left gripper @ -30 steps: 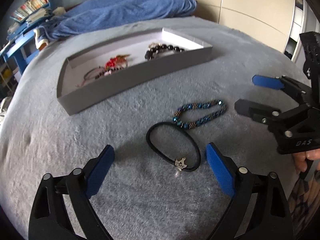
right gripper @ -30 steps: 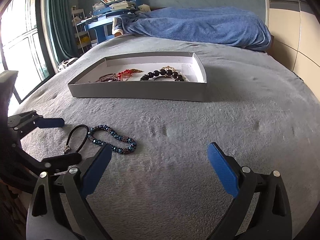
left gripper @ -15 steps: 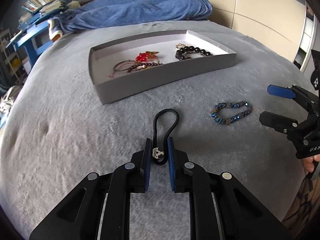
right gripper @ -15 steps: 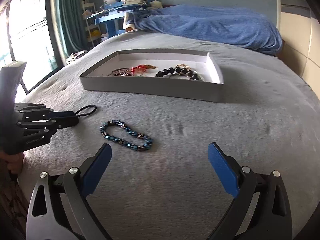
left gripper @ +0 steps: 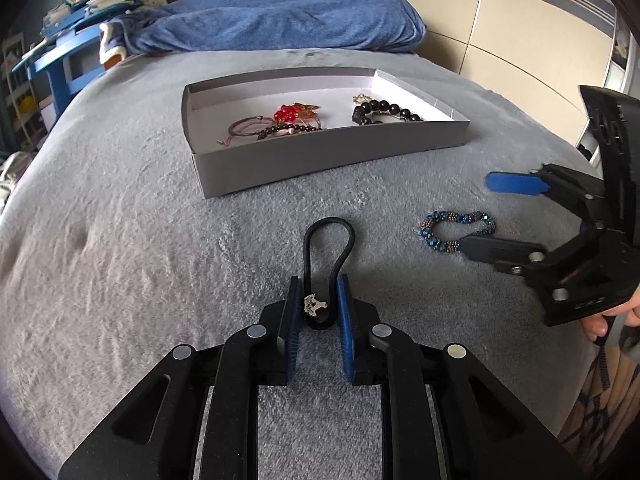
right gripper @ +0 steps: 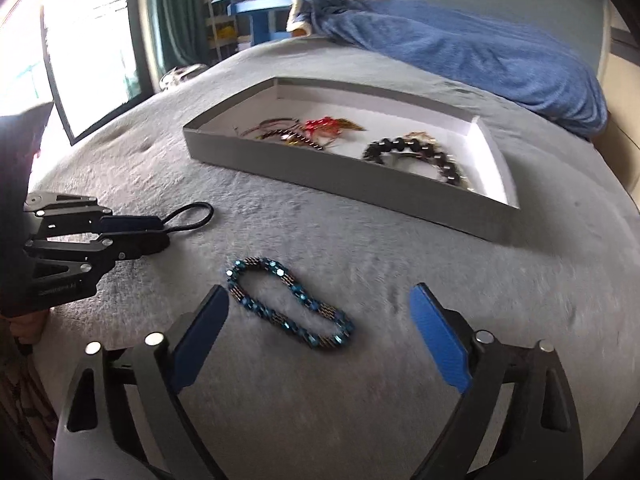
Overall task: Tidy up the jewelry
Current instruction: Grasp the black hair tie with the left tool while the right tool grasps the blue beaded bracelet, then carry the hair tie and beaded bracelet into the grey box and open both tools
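L claw (left gripper: 318,304): clenched on black cord (left gripper: 329,240), flat on bed (left gripper: 120,260). R claw (right gripper: 318,336): spread, jaws just closing, straddling blue bracelet (right gripper: 288,308), untouched. Tray (left gripper: 320,160) beyond.

Daylight scene, pretty bright overall, coming in from the window (right gripper: 86,46) at the left of the right wrist view, blown out to near white there. Soft shadows only, e.g. a faint one under the grey tray (left gripper: 320,152) along its near wall. Heavy fisheye warp in both views, with black vignette in the corners and the bed (left gripper: 120,240) bulging like a dome. Left wrist view fairly sharp. Right wrist view smeared with motion blur, most obvious on the blanket nap and tray edge (right gripper: 400,196).
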{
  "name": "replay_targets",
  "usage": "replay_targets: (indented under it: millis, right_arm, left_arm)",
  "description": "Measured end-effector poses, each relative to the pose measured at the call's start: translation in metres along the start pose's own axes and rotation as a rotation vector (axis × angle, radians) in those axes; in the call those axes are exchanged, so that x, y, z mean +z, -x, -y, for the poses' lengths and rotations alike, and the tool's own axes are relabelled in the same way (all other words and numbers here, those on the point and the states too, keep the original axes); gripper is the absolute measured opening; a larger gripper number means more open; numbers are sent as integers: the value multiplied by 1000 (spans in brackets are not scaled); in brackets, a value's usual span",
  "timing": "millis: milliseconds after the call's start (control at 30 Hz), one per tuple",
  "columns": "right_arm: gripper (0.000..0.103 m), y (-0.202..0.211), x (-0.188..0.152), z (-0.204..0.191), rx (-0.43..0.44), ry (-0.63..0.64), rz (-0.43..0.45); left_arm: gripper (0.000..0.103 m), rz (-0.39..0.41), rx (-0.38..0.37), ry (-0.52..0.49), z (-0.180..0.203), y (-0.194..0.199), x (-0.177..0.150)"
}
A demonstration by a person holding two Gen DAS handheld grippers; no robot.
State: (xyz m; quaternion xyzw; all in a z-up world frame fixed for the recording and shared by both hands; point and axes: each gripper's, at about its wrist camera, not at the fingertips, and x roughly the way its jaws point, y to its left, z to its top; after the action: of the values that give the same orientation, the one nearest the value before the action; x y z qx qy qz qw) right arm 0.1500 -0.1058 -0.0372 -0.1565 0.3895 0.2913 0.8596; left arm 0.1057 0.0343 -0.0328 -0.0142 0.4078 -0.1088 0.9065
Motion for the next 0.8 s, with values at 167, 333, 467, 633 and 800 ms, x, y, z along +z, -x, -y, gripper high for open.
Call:
replay_targets:
  millis: [167, 333, 467, 633, 800]
  right_arm:
    - [62, -11, -2, -11, 25, 57, -41]
    - [28, -6, -7, -15, 49, 58, -26]
    - [13, 3, -14, -5, 89, -33, 7]
    - [12, 14, -18, 9, 121, -129, 54]
    - [12, 22, -19, 15, 125, -169, 81]
  left_arm:
    - [21, 0, 8, -9, 1, 0, 0]
    - [22, -1, 13, -15, 2, -1, 0]
    - [19, 11, 15, -15, 3, 1, 0]
    - [16, 34, -3, -11, 2, 6, 0]
    - [16, 53, -27, -49, 11, 13, 4]
